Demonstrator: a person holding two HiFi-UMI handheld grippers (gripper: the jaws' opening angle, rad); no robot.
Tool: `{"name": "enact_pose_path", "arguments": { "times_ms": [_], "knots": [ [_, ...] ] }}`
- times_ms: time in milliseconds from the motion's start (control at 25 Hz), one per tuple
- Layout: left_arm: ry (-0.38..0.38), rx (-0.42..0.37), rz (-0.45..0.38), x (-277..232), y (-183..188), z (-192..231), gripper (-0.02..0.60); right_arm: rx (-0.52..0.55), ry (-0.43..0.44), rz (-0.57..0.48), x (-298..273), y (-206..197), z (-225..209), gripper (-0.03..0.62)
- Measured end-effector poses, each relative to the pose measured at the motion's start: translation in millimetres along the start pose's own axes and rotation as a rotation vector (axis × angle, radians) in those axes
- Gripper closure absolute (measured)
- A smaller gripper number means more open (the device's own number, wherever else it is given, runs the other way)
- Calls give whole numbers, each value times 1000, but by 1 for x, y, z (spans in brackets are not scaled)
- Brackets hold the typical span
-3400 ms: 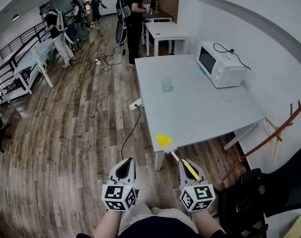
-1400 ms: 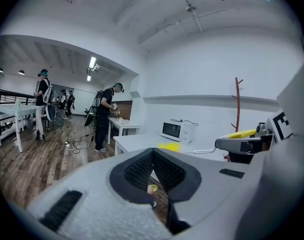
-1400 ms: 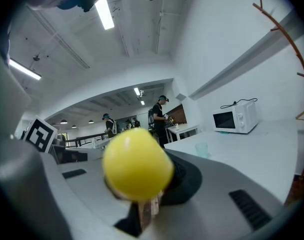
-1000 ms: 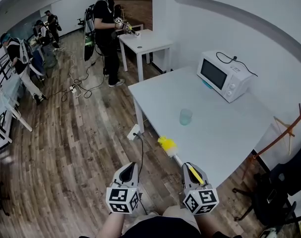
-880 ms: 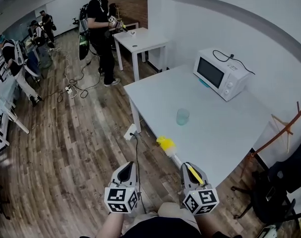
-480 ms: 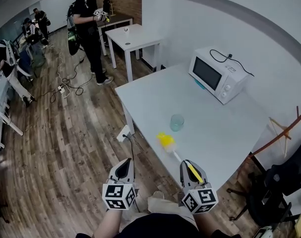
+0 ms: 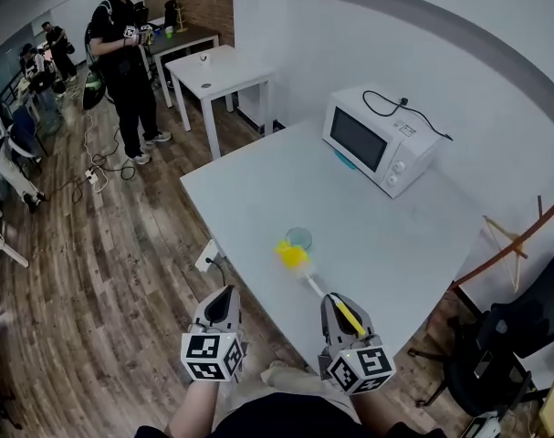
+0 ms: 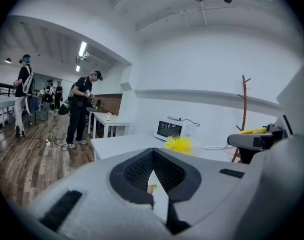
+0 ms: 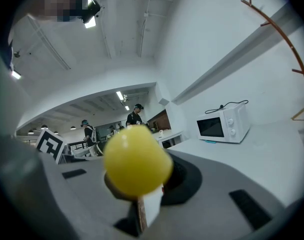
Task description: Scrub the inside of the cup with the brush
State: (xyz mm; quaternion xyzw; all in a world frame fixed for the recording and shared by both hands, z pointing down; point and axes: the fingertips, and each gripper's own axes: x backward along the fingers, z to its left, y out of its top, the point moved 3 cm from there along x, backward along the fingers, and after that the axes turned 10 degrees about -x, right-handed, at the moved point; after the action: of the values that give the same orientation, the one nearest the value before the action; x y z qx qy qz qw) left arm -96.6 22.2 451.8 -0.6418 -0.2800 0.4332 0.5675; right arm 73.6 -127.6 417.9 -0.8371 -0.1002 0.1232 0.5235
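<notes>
A clear cup (image 7: 298, 237) stands upright near the front left edge of the white table (image 7: 395, 235). My right gripper (image 7: 338, 310) is shut on the yellow-and-white handle of a brush (image 7: 324, 292). The brush's yellow bristle head (image 7: 290, 254) hovers just short of the cup. My left gripper (image 7: 224, 305) is shut and empty, off the table's edge over the wood floor. In the left gripper view the bristle head (image 8: 179, 144) shows above the shut jaws (image 8: 153, 159). The yellow handle end (image 9: 136, 159) fills the right gripper view and hides the cup.
A white microwave (image 7: 377, 149) stands at the table's far side, a blue thing behind it. A wooden coat rack (image 7: 514, 240) and a dark chair (image 7: 523, 336) are at the right. A person (image 7: 126, 53) stands by a second white table (image 7: 217, 67); cables lie on the floor.
Both grippers have moved forward toward the table. The cup, earlier well beyond the brush head, now sits right behind it. The jaws have not changed.
</notes>
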Motion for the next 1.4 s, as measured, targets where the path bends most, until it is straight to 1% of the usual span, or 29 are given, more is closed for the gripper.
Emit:
{"name": "enact_pose_path", "arguments": {
  "times_ms": [400, 640, 840, 1040, 1280, 1400],
  "knots": [
    [-84, -16, 22, -45, 6, -27, 563, -35, -81, 2, 1, 2, -32, 545],
    [-175, -58, 30, -75, 6, -42, 563, -44, -160, -16, 2, 1, -49, 545],
    [-245, -82, 38, -102, 2, -40, 563, -51, -236, -57, 0, 3, -56, 545],
    [-358, -110, 64, -125, -4, -30, 563, -75, -337, -117, -7, -2, -51, 545],
    [-529, -165, 110, -151, -17, -18, 561, -105, -475, -187, -15, -13, -27, 545],
    [-601, -197, 122, -163, -24, -17, 561, -104, -531, -206, -18, -16, -19, 545]
  ]
}}
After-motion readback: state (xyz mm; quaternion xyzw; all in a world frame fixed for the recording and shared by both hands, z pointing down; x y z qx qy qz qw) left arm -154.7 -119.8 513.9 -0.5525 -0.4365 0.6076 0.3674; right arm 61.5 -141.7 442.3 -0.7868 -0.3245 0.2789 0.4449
